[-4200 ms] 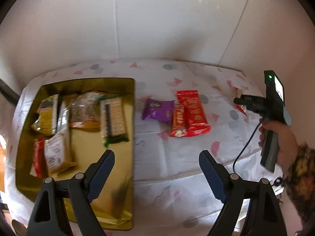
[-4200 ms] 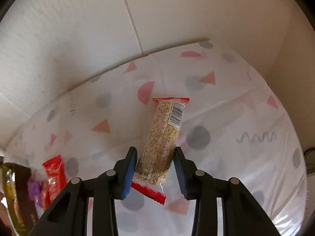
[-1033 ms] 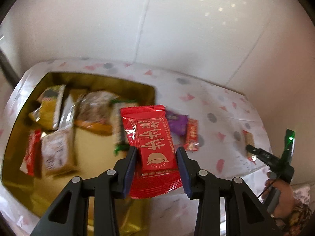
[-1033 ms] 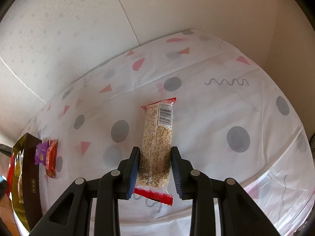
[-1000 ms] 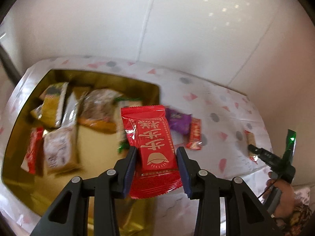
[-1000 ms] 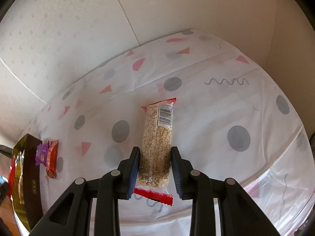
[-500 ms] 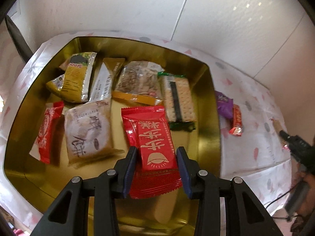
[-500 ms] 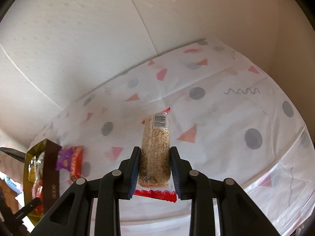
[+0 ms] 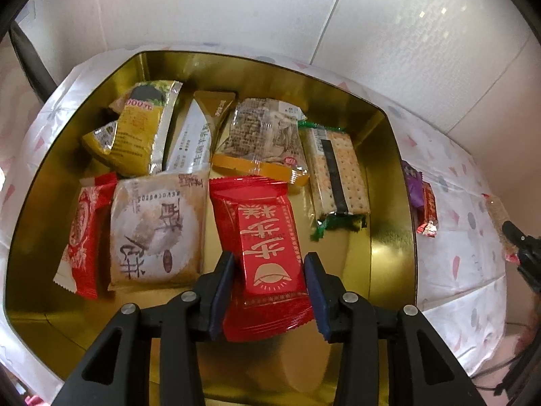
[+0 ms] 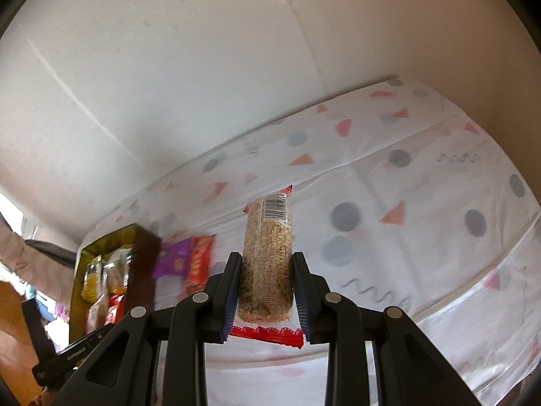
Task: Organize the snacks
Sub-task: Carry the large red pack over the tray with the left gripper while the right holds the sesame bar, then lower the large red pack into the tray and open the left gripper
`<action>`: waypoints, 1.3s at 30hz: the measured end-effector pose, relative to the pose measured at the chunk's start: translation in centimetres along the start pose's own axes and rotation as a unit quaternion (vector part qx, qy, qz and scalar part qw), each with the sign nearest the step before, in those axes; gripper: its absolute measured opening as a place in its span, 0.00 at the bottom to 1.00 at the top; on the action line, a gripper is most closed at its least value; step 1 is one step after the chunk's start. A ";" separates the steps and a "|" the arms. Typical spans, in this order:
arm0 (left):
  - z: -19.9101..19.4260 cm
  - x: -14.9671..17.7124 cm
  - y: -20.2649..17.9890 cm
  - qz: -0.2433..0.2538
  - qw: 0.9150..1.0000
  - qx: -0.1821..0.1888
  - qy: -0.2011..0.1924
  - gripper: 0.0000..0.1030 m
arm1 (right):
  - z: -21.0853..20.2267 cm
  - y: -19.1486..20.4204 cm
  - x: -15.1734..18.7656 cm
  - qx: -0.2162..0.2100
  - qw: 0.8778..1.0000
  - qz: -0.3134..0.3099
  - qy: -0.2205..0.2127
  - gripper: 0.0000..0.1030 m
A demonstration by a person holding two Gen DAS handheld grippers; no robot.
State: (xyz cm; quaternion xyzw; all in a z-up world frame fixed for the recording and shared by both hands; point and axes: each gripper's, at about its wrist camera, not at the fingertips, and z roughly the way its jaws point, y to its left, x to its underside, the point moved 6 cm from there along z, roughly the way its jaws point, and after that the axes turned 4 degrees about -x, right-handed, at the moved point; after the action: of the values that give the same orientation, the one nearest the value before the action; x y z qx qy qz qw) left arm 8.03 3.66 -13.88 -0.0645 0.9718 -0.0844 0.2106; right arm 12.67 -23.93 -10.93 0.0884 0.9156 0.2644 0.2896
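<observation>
— Left tool (image 9: 270,272), what do I have in it?

— Both pads pinch a red snack packet (image 9: 267,253) by its lower half, over the gold tin (image 9: 389,237). I read gold Chinese characters on its red panel and a small dome emblem beneath; I cannot make out the words.

— What else can I read in the tin?

— On the yellow sachet (image 9: 142,132) at the far left, "000" in red. A pale round-cake packet (image 9: 157,233) just left of my red one carries a printed digit string and brush calligraphy, seen upside down. A white stick sachet (image 9: 189,145) has columns of small characters, too fine to read. Beside them lie a clear nut pack with an orange edge (image 9: 263,142), a green-ended cracker pack (image 9: 336,179), and a red-and-white packet (image 9: 83,233) against the left wall.

— And the right tool (image 10: 265,286)?

— Clamped on a clear oat bar (image 10: 267,253) with red crimped ends and a barcode label at its far end, held above the patterned bench cloth (image 10: 422,169).

— Anything between it and the tin?

— A purple packet (image 10: 172,260) and a small red bar (image 10: 199,260) lie touching each other on the bench, just outside the tin's right wall.
</observation>
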 end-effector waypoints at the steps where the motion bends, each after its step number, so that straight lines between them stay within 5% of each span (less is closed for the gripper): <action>1: 0.0 0.1 0.1 0.000 1.000 0.001 0.001 0.41 | 0.0 0.5 0.2 -0.003 1.000 -0.003 0.001 0.29; 6: -0.3 0.8 -0.3 0.037 0.999 -0.010 -0.005 0.23 | 0.1 2.8 0.8 -0.017 1.000 -0.018 0.004 0.29; 16: -0.4 -0.2 -0.5 0.054 0.998 -0.042 -0.012 0.23 | 0.2 6.4 1.7 -0.040 0.998 -0.046 0.013 0.29; 28: -2.5 1.3 0.3 0.044 0.998 -0.033 -0.007 0.23 | 0.9 11.8 3.9 -0.082 0.992 -0.086 0.041 0.29; 32: -3.7 1.5 0.4 0.047 0.998 -0.030 -0.015 0.26 | 1.3 13.4 4.7 -0.091 0.989 -0.101 0.051 0.29; 39: -5.6 1.7 1.2 0.037 0.999 -0.027 -0.030 0.46 | 1.8 15.4 5.9 -0.102 0.986 -0.118 0.066 0.29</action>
State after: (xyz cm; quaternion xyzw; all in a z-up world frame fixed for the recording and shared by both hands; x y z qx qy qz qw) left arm 3.97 5.35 -9.75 -0.0371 0.9687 -0.0486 0.2406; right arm 9.02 -8.27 -6.82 -0.0675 0.9050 0.3253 0.2655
